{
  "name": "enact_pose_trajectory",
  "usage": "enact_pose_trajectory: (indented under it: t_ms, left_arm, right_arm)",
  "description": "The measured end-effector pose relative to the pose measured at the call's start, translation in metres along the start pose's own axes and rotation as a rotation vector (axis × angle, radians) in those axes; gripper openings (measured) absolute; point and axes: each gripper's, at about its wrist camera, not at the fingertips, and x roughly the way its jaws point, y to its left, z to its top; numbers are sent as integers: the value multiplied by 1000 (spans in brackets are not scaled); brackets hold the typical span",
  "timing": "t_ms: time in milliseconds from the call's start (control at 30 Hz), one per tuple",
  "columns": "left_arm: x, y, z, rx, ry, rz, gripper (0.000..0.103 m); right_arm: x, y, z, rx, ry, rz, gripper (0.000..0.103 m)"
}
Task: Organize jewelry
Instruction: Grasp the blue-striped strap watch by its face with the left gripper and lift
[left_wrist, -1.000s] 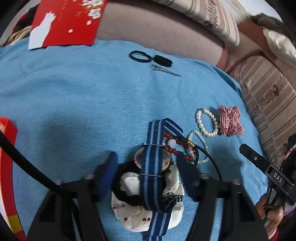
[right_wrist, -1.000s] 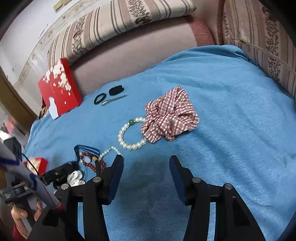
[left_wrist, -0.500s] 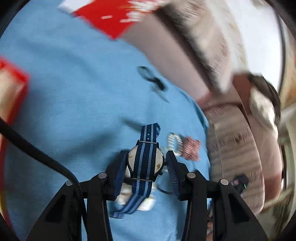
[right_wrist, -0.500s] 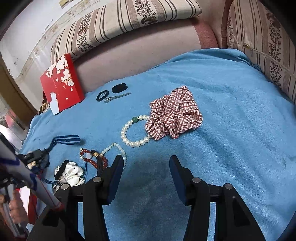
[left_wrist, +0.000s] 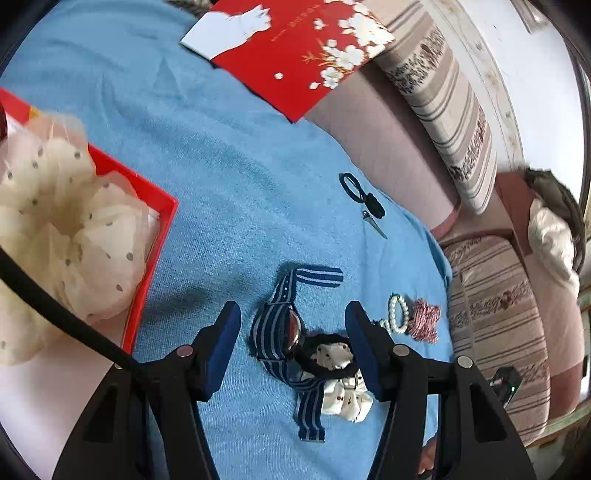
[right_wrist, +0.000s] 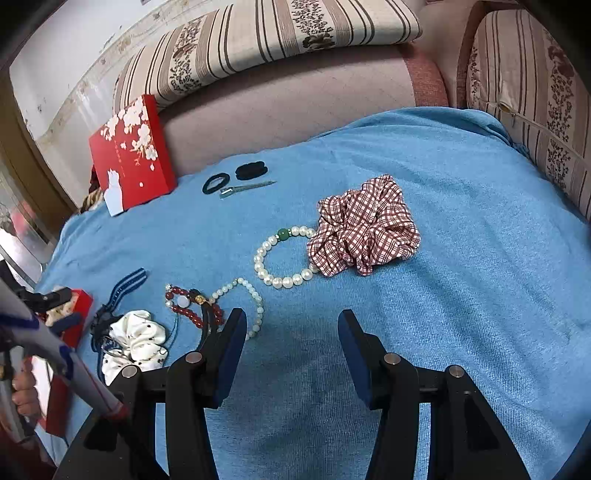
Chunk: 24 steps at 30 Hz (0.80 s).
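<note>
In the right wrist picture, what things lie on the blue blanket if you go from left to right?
White dotted scrunchie → dark red bead bracelet → white pearl bracelet with a green bead → red checked scrunchie.

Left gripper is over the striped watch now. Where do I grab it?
Grip the watch across its round case, coming straight down. It lies tipped on edge against the white scrunchie, between the open left gripper fingers; the limp strap would likely slip.
</note>
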Motion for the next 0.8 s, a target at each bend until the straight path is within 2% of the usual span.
enact_pose_trajectory:
  t_ms: [167,300,367,400,467,533,600,733,800]
  left_arm:
    - [14,-18,-5,80,37,11,58]
    - [33,-24,-12,145,91,87,58]
    - [39,-21,-14,163,115,166,56]
    - [39,-16,-13,158,103,215,50]
    - [37,-6,-9,129,89,240,47]
    - [31,3,-4,93,73,248,32]
    - [27,7,-2,93,60,289,24]
    - [24,7,-4,93,39,307,21]
    - [26,4,-7,125,56,318,22]
  right_arm:
    - [-2,7,-2,-35,-15,-12,56]
    - [-3,10,-2,-57,-21,-21,56]
    - [-2,8,-2,-51,-18,-19,56]
    - [-2,7,-2,-45,-16,-20,56]
    - [-1,4,-2,-33,-14,-17,56]
    - [-2,2,-2,-18,-15,-11,56]
    - [-2,1,-1,-14,-18,-13,56]
    - [-3,1,-1,-16,-22,-16,56]
    - [-3,2,-1,-19,-22,-16,56]
